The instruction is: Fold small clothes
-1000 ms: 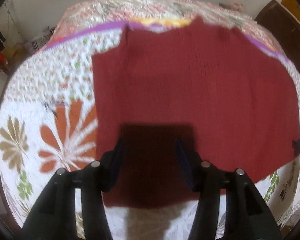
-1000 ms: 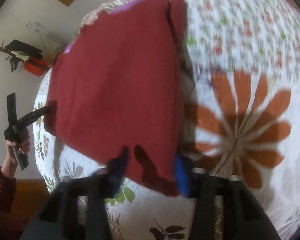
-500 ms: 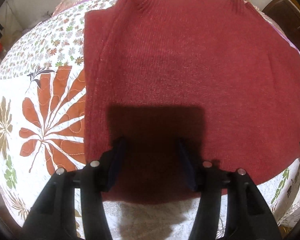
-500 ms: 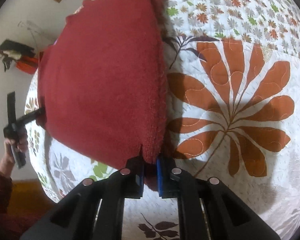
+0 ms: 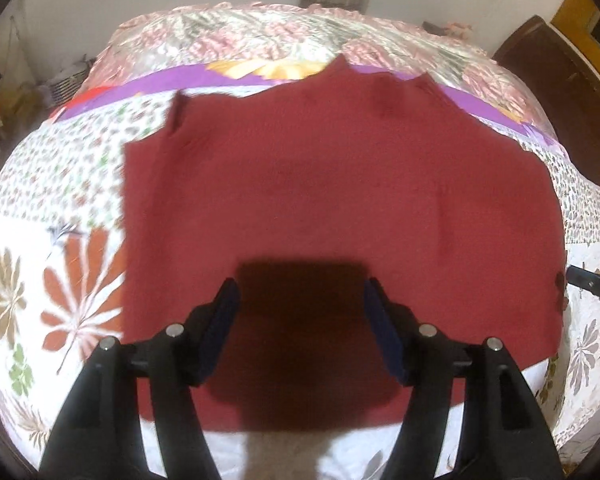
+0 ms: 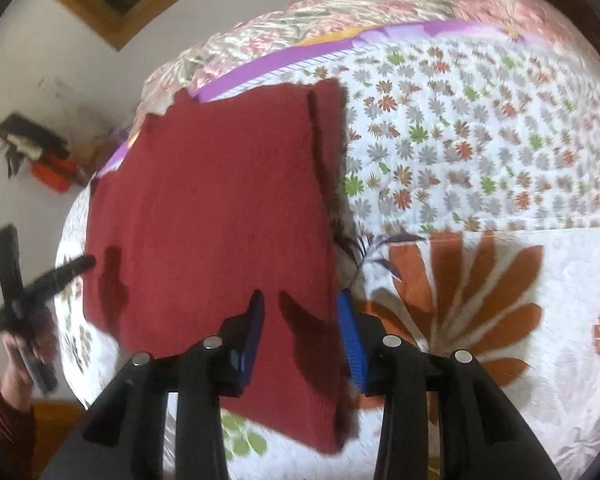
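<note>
Lying flat, red sweater [image 5: 340, 184], both grippers apart

It's all on a bed with a white quilted bedspread [image 5: 80, 168] printed with small flowers, big orange leaf shapes and a purple stripe near the far end. A dark red knit sweater [image 5: 320, 200] lies flat on it, one side folded over.
</note>
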Tool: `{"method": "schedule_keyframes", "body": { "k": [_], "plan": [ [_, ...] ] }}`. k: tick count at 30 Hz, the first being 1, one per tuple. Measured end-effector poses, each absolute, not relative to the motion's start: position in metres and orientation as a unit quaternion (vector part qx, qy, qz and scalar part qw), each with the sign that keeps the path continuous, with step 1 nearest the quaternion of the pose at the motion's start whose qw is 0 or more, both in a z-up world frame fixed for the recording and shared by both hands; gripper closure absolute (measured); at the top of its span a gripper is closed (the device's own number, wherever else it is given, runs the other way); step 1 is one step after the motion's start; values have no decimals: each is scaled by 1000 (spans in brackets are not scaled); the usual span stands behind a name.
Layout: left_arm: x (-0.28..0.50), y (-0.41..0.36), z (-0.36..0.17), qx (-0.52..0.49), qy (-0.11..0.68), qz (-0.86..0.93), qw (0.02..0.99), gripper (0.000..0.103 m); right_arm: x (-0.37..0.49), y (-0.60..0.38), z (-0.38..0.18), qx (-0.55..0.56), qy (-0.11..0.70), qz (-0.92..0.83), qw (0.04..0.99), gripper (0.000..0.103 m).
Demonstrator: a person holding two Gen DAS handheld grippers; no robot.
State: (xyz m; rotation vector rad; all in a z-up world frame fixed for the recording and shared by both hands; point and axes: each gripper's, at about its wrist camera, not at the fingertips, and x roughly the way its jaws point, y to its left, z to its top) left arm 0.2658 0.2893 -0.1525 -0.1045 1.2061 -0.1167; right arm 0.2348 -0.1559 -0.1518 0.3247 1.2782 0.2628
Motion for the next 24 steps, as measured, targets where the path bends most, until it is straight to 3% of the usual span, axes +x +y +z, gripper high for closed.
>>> {"method": "schedule_keyframes", "body": {
  "k": [3, 5, 14, 17, 24],
  "plan": [
    [276, 277, -171, -43, 578, -52, 813, 38, 243, -150, -169, 142, 609, 100, 774, 73],
    [281, 275, -186, -43, 596, -46, 800, 38, 242, -150, -181, 141, 614, 93, 771, 73],
    [288, 281, -199, -58, 609, -60, 789, 34, 235, -166, -185, 197, 609, 115, 759, 63],
    [284, 282, -186, -61, 600, -62, 795, 34, 230, -170, -177, 207, 602, 127, 761, 53],
    [285, 277, -186, -52, 599, -52, 798, 34, 226, -181, -199, 215, 621, 136, 741, 51]
  ]
}}
